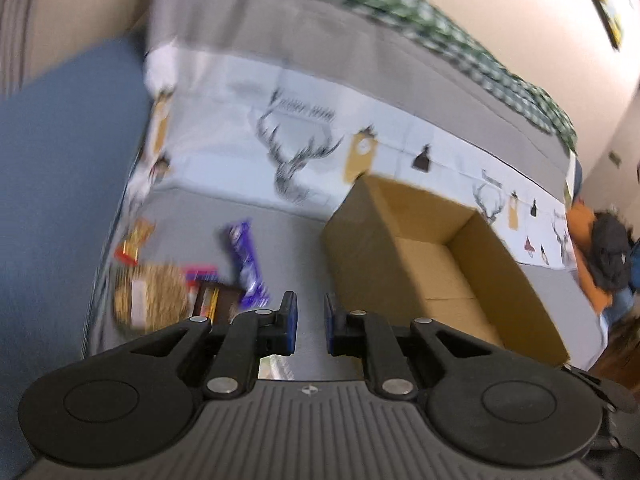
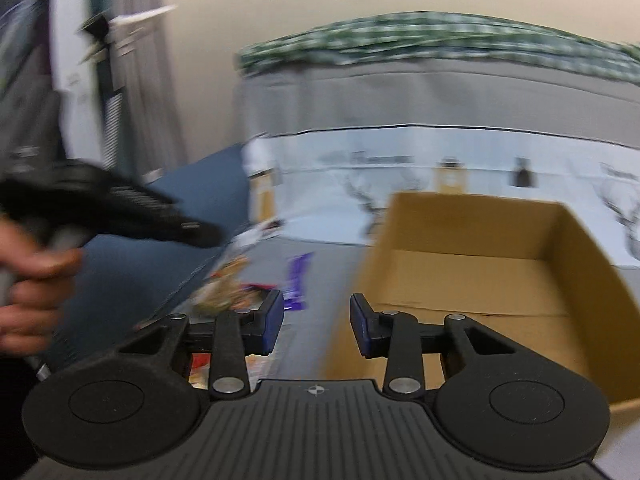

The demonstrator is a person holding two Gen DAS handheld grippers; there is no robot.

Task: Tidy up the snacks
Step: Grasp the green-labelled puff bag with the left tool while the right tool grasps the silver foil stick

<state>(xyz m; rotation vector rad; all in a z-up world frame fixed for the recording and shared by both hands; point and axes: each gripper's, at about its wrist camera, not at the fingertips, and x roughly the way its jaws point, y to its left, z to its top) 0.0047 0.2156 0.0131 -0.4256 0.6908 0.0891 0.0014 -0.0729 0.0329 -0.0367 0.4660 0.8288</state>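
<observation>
Gaping cardboard box (image 2: pixel 472 276) with bare floor, both grippers (image 1: pixel 308 320) (image 2: pixel 317 322) parted, grasping nothing.

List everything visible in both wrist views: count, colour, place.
box: 1, brown cardboard, open, nothing seen inside, on sofa seat
purple wrapper: 1, purple, seat beside box
snack pile: several, gold, red, brown, too blurred to count, seat's far end from box
sofa: 1, grey
printed cloth: 1, white with deer heads, on backrest
checked blanket: 1, green-white, atop backrest
left gripper: black, blue pads, narrow gap, holds nothing
right gripper: same, gap wider, holds nothing
hand: 1, gripping left gripper's handle
</observation>
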